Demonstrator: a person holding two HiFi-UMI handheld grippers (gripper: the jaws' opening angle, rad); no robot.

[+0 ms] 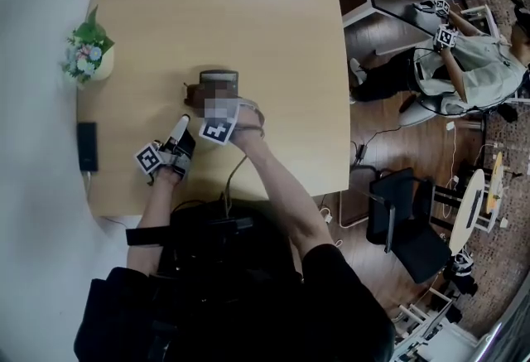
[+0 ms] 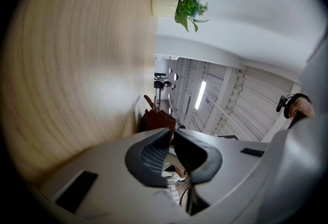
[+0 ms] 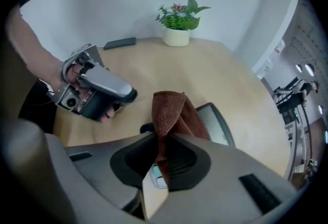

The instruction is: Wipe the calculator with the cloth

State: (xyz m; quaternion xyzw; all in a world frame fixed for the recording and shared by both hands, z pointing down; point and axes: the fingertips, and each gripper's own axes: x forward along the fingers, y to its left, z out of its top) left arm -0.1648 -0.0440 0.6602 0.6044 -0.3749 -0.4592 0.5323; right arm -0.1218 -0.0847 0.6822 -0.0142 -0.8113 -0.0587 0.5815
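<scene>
1. Pale wooden counter (image 1: 273,37) fills most of the head view. Dark wood flooring (image 1: 368,50) and a black office chair (image 1: 410,232) are seen to its right.
2. A potted plant (image 1: 87,54) is stood at the counter's left edge. A flat black device (image 1: 87,146) is laid nearer the person on that same side.
3. The calculator (image 3: 219,124) is placed near the counter's middle, directly beneath the right gripper (image 3: 163,142).
4. The right gripper is pointed steeply down. Its jaws are closed on a fold of the brown cloth (image 3: 171,113), which is draped onto the calculator.
5. The left gripper (image 2: 171,136) is held roughly level above the counter, near the cloth. Its jaws are closed together, with nothing gripped between them.
</scene>
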